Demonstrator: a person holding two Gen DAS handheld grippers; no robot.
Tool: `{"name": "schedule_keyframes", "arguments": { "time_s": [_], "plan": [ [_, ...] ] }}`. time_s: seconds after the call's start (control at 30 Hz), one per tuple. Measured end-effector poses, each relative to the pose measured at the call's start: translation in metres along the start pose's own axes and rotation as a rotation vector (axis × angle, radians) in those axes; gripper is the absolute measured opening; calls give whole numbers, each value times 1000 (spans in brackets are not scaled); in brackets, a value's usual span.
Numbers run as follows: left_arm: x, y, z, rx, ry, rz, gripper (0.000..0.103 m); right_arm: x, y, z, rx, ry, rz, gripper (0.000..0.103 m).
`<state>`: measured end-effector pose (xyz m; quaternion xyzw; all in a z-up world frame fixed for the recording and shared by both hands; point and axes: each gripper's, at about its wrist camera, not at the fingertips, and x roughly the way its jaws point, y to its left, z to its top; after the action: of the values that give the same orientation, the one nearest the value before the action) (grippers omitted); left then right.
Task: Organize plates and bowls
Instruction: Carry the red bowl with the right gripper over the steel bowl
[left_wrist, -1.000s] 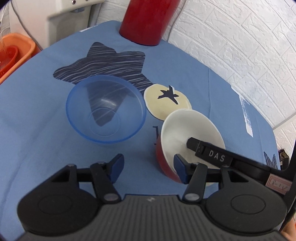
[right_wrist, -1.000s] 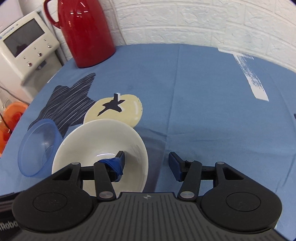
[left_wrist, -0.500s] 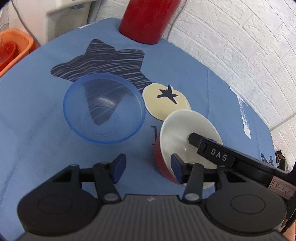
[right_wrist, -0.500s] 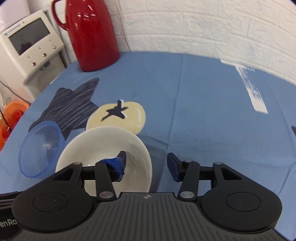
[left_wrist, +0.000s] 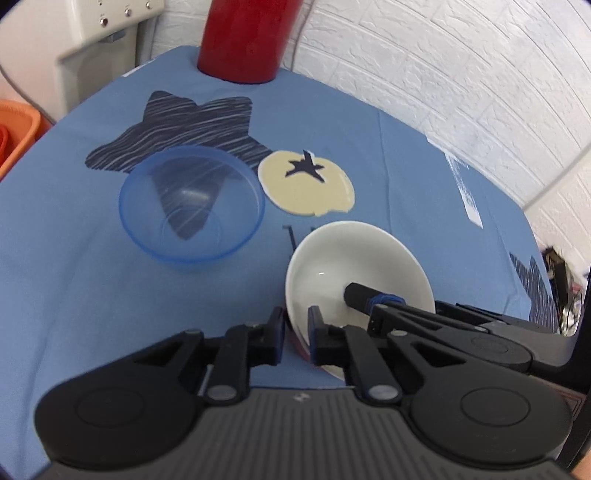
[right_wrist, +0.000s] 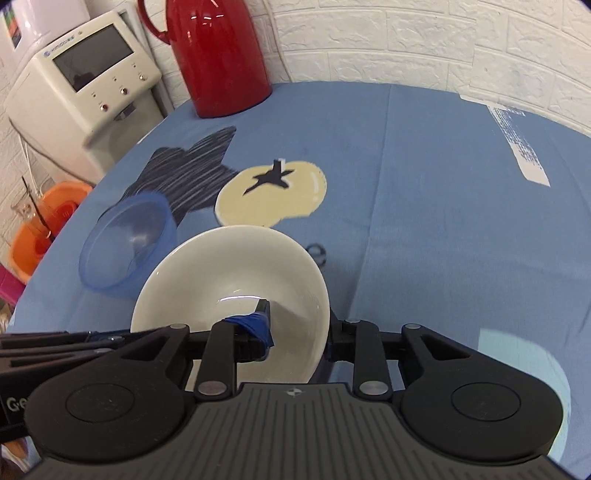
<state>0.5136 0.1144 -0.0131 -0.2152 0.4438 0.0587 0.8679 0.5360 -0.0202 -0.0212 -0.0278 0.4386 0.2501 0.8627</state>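
A bowl (left_wrist: 354, 258), white inside and red outside, sits at the near middle of the blue tablecloth (left_wrist: 74, 295), tilted toward the left. My left gripper (left_wrist: 295, 332) is shut on its near-left rim. My right gripper (right_wrist: 297, 328) grips the same bowl (right_wrist: 229, 273) at its near-right rim, one finger (right_wrist: 260, 325) inside and the other outside. A clear blue plastic bowl (left_wrist: 192, 203) stands upright just left of it (right_wrist: 125, 247), apart from it. In the left wrist view the right gripper's finger (left_wrist: 360, 295) shows inside the white bowl.
A red jug (right_wrist: 221, 55) stands at the table's far edge, with a white appliance (right_wrist: 85, 81) beside the table. An orange basin (right_wrist: 44, 229) sits off the left edge. A pale blue object (right_wrist: 517, 369) lies near right. A brick wall (right_wrist: 443, 44) runs behind.
Both grippers have closed from open onto the red-and-white bowl's rim. Both cameras have pulled up and back, so more of the table and the jug shows.
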Motion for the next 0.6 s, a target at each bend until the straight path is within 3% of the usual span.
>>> {"name": "schedule_keyframes", "arguments": {
  "time_s": [0.23, 0.6],
  "plan": [
    [-44, -16, -46, 73, 18, -32, 6, -56, 7, -42, -12, -31, -16, 15],
    [-130, -54, -128, 198, -31, -129, 6, -164, 1, -118, 39, -135, -66, 17]
  ]
}}
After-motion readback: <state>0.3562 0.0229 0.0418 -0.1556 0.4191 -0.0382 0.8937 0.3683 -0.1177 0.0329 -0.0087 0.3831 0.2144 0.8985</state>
